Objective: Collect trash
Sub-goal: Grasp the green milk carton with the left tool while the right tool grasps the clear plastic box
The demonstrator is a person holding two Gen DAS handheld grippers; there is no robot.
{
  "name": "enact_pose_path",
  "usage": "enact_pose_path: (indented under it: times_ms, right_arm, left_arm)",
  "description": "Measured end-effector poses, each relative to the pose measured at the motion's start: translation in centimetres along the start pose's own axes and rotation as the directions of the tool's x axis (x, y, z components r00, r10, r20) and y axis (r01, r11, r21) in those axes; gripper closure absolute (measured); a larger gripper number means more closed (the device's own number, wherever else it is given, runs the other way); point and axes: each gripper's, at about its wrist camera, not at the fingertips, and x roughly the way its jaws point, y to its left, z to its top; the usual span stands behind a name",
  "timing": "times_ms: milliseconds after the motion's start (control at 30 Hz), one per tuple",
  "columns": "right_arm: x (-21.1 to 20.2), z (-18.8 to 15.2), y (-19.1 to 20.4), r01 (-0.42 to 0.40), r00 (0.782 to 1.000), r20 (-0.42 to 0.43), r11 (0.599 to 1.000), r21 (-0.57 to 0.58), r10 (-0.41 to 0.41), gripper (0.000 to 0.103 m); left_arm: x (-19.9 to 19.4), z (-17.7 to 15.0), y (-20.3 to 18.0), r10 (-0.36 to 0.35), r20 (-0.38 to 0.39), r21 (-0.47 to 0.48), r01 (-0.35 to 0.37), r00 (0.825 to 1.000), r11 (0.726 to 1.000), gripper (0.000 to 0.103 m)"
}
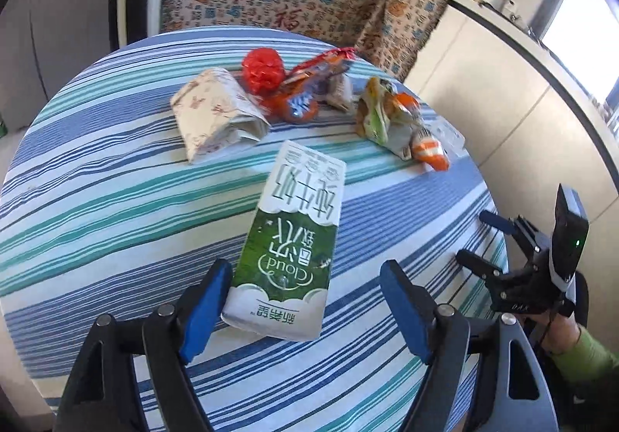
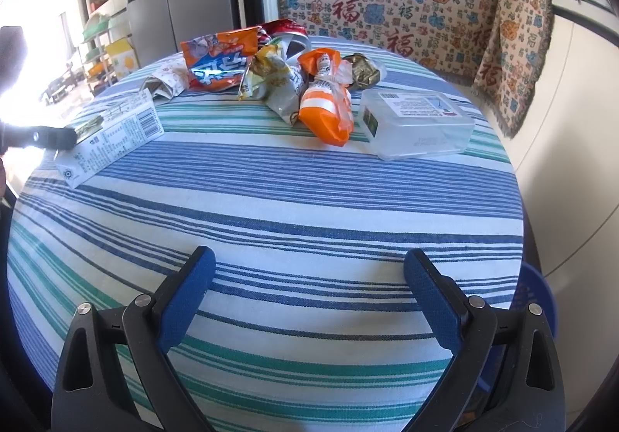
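Observation:
A green and white milk carton point(image 1: 288, 242) lies flat on the striped tablecloth. My left gripper point(image 1: 305, 300) is open, its jaws on either side of the carton's near end; the left pad is close to the carton. The carton also shows at the left of the right wrist view point(image 2: 112, 134). My right gripper point(image 2: 307, 296) is open and empty over bare cloth near the table's front edge; it shows in the left wrist view point(image 1: 483, 238). Farther back lie snack wrappers point(image 2: 220, 60), an orange packet point(image 2: 329, 107) and a clear plastic box point(image 2: 414, 126).
A folded paper bag point(image 1: 216, 111) and a red ball of wrapping point(image 1: 263, 70) lie at the back of the round table point(image 2: 294, 207). A patterned bench cover point(image 2: 387, 2) stands behind. A blue bin point(image 2: 537, 296) sits at the table's right edge.

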Motion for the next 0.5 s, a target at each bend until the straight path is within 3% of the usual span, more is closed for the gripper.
enact_pose_path:
  times_ms: [167,433,500]
  right_arm:
    - [0.0,0.1,0.1,-0.003,1.000,-0.002,1.000,-0.002,0.003,0.004]
    - [-0.3,-0.2,-0.6,0.001,1.000,-0.006,1.000,-0.001,-0.001,0.007]
    - [-0.4,-0.1,-1.5,0.022,1.000,-0.002,1.000,0.020,-0.022,0.008]
  left_arm:
    - [2.4,-0.3,-3.1,0.113,-0.016,0.123,-0.110,0.994,0.986,0.023]
    - [4.3,0.9,-1.5,0.255,0.046,-0.030,-0.254,0.966,0.967,0.025]
    - [4.1,0.6,-1.1,0.273,0.065,-0.038,-0.271,0.960,0.962,0.033]
